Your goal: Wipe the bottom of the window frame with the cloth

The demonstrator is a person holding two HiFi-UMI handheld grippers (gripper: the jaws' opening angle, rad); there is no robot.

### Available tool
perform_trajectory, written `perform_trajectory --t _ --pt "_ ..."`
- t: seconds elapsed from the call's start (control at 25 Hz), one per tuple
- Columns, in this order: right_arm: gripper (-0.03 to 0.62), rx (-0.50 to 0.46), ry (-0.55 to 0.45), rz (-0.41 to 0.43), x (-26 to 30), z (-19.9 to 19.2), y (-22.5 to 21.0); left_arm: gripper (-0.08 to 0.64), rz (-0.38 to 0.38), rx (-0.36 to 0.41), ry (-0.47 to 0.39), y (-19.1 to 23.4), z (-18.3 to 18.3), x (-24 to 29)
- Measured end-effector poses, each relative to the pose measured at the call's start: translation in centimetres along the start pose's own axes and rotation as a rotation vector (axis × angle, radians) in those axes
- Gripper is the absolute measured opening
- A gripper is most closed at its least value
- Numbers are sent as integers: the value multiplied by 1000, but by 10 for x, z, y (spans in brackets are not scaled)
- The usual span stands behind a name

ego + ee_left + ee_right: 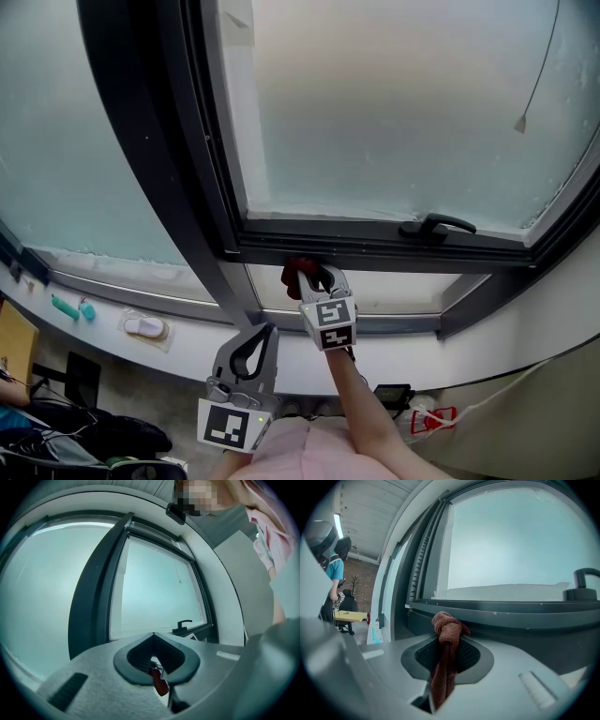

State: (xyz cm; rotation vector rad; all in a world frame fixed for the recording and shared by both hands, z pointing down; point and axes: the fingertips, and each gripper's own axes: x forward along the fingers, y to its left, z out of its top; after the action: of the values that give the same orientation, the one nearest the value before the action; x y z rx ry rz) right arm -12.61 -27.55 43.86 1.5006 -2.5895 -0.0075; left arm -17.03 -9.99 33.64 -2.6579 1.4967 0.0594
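The cloth (294, 271), reddish-brown with a knotted tip, lies against the bottom rail of the window frame (375, 246), near the rail's left end. The right gripper (312, 275) points up at the rail from below. Its jaws are closed on the cloth, with the knot protruding past their tips and the tail hanging back between them. The handle (436, 225) sits on top of the rail, to the right of the cloth. The left gripper (265, 330) hangs below the rail and left of the right gripper, jaws together and holding nothing.
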Motion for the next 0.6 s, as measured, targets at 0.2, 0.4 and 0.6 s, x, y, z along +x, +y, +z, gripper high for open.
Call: perform_trajectory --t 0.2,0.4,0.6 --pt "63 9 1 -34 -15 -5 -23 -5 -17 2 -3 -14 1 6" --pt "63 19 1 -69 -29 -10 -46 -5 -33 6 -1 -28 1 13" --pt "64 24 4 -101 -46 -13 -69 -5 -57 8 -6 -43 3 21"
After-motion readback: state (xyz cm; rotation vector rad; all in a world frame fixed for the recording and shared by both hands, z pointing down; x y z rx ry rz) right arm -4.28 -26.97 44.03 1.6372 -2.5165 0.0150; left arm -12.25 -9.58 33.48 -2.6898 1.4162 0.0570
